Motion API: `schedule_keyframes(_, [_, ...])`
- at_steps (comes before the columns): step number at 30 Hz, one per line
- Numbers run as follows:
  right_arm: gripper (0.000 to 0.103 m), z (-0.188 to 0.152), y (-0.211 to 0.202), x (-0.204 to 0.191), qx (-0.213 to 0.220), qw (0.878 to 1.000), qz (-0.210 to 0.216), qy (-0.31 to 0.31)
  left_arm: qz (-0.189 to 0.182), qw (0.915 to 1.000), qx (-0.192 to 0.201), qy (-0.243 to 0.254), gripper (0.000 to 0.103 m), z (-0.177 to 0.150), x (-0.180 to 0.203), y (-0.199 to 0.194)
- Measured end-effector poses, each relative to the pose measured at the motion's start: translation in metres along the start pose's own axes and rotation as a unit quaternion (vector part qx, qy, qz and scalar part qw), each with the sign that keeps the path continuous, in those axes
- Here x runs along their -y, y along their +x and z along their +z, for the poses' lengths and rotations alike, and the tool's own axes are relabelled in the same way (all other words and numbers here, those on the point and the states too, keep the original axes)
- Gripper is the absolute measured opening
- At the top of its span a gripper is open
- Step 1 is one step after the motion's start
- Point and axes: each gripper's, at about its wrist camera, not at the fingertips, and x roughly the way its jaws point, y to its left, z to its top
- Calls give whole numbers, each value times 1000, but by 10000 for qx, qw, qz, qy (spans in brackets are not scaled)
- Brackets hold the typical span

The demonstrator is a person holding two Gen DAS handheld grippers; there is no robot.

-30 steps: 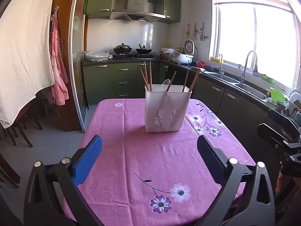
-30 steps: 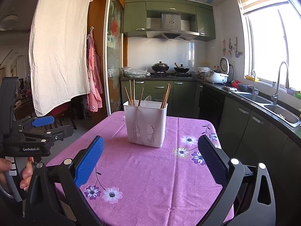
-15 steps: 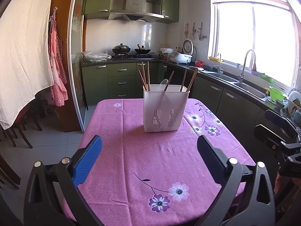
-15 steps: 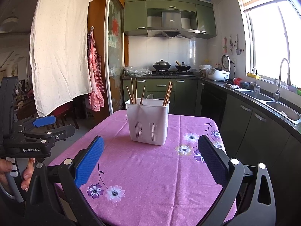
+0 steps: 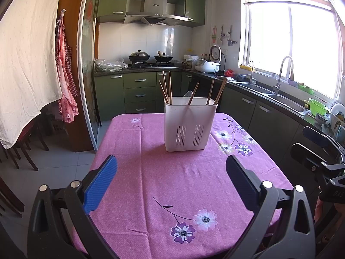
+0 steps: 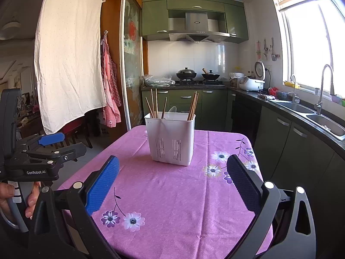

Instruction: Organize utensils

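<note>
green-cabinet kitchen (image 5: 140,86) with a steel range hood (image 5: 155,10), two black lidded pans (image 5: 139,56) on the hob, a white rice cooker (image 5: 208,65) on the dark counter and a steel sink with a curved tap (image 5: 282,75) under the bright window at 2 o'clock. a white cloth (image 6: 69,54) and a red checked apron (image 6: 110,86) hang at 10 o'clock beside a sliding glass door. table with a pink flower-printed tablecloth (image 5: 172,183) fills the lower centre of both views. task object: white rectangular slotted plastic utensil holder (image 5: 189,125), standing upright on the tablecloth at 12 o'clock, toward the far edge, well apart from both tools. brown wooden chopsticks (image 5: 167,88) lean inside it in separate groups, some at its left end, others at its centre and right; a pale rounded utensil (image 5: 188,93) shows just above its rim, its kind unclear. left gripper (image 5: 171,181), black frame with one blue ribbed pad and one dark pad, hovers above the near part of the table, jaws spread wide and holding nothing. right gripper (image 6: 172,181), of the same build, likewise hovers with jaws released and empty. in the right wrist view the left gripper's body appears at 9 o'clock, held by a person's hand (image 6: 13,196); in the left wrist view part of the right gripper appears at 3 o'clock.
</note>
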Motion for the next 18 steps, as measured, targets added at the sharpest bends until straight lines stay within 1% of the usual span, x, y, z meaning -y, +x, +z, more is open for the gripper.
schedule_keyframes(12, [98,-1,1,0,-30,10000,18,30,8,10000,-1,21,96,1,-2,1])
schedule_keyframes(18, [98,-1,2,-1,-38,10000,24,40,65,9999,14,153,96,1,-2,1])
